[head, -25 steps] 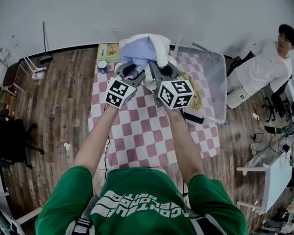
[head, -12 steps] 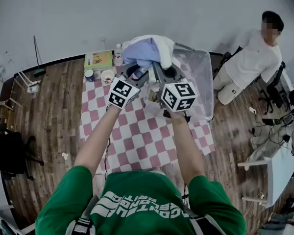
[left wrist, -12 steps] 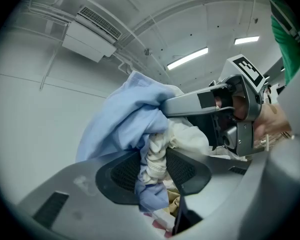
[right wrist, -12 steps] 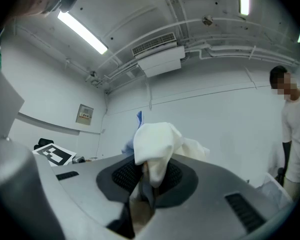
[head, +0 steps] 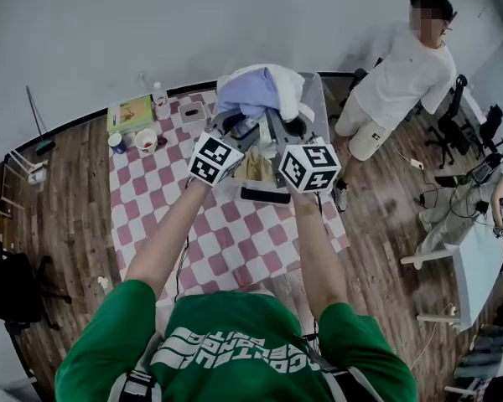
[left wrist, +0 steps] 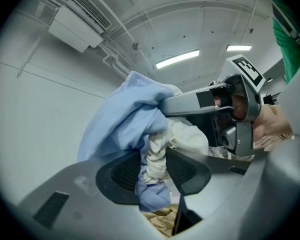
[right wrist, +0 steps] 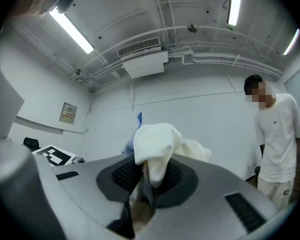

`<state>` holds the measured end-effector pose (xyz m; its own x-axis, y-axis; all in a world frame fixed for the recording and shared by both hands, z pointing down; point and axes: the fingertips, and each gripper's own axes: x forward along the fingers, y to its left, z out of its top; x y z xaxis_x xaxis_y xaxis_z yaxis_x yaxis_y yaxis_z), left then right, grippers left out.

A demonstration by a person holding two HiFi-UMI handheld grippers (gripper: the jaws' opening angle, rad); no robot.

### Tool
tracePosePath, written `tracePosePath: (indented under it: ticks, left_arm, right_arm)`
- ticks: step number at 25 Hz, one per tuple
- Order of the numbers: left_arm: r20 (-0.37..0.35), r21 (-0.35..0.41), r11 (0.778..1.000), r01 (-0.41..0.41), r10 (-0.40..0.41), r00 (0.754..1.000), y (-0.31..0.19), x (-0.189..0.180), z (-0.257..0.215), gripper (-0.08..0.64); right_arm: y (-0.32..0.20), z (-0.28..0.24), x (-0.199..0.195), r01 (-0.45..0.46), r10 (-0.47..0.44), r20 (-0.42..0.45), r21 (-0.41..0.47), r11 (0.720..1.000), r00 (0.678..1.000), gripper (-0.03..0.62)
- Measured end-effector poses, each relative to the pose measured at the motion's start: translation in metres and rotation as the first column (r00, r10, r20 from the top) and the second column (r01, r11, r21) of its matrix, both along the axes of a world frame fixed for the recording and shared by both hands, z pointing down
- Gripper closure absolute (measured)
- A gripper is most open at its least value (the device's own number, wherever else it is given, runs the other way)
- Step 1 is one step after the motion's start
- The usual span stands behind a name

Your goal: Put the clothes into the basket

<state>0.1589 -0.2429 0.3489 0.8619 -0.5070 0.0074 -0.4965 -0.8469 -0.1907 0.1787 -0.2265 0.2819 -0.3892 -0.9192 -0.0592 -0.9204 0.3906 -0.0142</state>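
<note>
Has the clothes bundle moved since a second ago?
Yes: the clothes bundle has shifted right along the checkered table, away from the book, toward the clear basket.

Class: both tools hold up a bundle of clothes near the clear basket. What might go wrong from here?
1. The left tool and right tool each pinch only a narrow fold of the bundle; the loose blue cloth might slip free.
2. The bundle hides much of the clear basket in the head view, so a release could miss it or catch its rim.
</note>
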Motion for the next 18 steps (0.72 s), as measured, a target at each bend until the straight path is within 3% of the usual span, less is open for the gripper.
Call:
tracePosePath:
  ticks: [8, 18]
  left_arm:
    - [0.043, -0.037, 0.998, -0.054, 0.055, 0.998, 0.002, 0.059, 0.021, 0.400]
    - [0.093, -0.094, 0.995, -0.037, 0.046, 0.995, -0.009, 0.080, 0.053, 0.400]
  right_arm:
    - [-0.001, 0.020, 0.060, -0.054, 0.055, 0.017, -0.040, 0.998, 0.998, 0.525]
    - [-0.019, 0.051, 0.087, -0.042, 0.045, 0.036, -0.095, 0.995, 0.998, 0.525]
